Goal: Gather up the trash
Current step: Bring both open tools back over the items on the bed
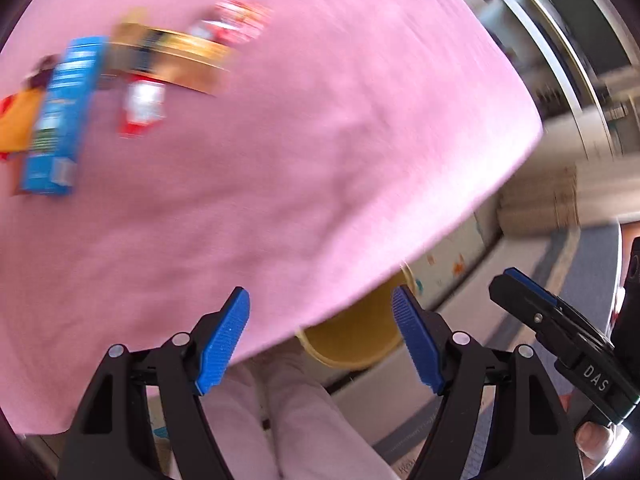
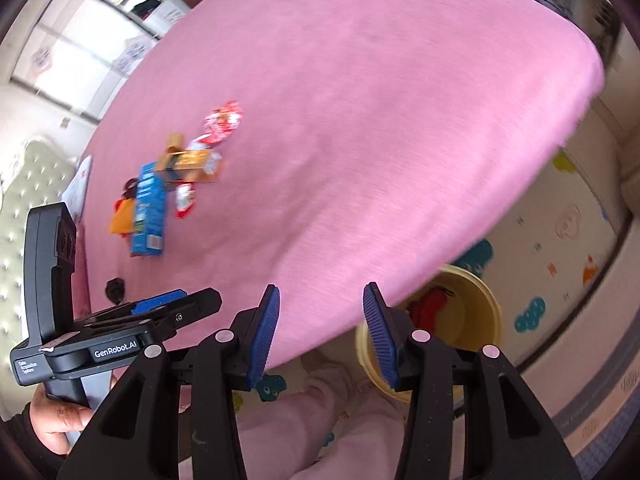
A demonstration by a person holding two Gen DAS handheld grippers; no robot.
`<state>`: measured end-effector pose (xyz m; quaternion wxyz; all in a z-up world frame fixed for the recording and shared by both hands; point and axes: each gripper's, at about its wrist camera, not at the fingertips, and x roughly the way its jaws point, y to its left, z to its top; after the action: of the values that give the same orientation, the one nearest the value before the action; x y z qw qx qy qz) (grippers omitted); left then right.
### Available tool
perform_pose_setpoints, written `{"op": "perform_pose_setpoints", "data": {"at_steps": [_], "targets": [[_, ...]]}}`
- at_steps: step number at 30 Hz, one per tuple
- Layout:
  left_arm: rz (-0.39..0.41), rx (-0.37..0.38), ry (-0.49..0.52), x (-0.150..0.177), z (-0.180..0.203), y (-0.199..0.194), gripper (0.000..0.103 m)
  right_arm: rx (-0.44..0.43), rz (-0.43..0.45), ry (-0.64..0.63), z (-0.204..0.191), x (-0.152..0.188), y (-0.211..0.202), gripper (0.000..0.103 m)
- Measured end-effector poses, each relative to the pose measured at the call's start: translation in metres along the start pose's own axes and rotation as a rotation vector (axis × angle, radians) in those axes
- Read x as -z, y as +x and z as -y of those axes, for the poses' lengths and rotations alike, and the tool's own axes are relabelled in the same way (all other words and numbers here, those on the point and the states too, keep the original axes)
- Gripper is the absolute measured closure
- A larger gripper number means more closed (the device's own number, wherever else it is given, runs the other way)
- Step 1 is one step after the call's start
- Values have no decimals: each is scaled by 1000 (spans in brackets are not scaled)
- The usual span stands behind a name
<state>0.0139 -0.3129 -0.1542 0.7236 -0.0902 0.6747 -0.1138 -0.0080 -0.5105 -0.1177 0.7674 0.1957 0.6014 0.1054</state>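
Note:
A heap of trash lies on the pink bed sheet (image 2: pixel 380 120): a blue carton (image 2: pixel 150 212), a gold-brown box (image 2: pixel 188 162), red-and-white wrappers (image 2: pixel 222 120) and an orange wrapper (image 2: pixel 122 220). The left wrist view shows the same heap blurred at the upper left, with the blue carton (image 1: pixel 60 116) and the gold box (image 1: pixel 172 56). A yellow bin (image 2: pixel 480 300) stands on the floor under the bed's edge with a red piece (image 2: pixel 430 308) inside it. My left gripper (image 1: pixel 320 308) is open and empty above the bed edge and the yellow bin (image 1: pixel 352 344). My right gripper (image 2: pixel 322 296) is also open and empty.
A small dark item (image 2: pixel 115 288) lies on the sheet near the left gripper (image 2: pixel 208 300). The person's legs in pale pink trousers (image 2: pixel 320 420) stand by the bed. A patterned play mat (image 2: pixel 560 240) covers the floor. A tufted headboard (image 2: pixel 24 184) is at the left.

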Motion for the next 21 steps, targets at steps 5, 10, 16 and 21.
{"op": "perform_pose_setpoints", "data": {"at_steps": [5, 10, 16, 21], "targets": [[101, -39, -113, -13, -76, -50, 27, -58, -42, -123, -83, -26, 29, 59], [175, -65, -218, -14, -155, -91, 27, -98, -84, -226, -166, -42, 64, 59], [217, -76, -320, -15, -227, -111, 27, -121, -107, -278, -233, -56, 100, 59], [228, -68, -372, -24, -275, -120, 27, -127, -107, -272, -270, -69, 123, 58]]}}
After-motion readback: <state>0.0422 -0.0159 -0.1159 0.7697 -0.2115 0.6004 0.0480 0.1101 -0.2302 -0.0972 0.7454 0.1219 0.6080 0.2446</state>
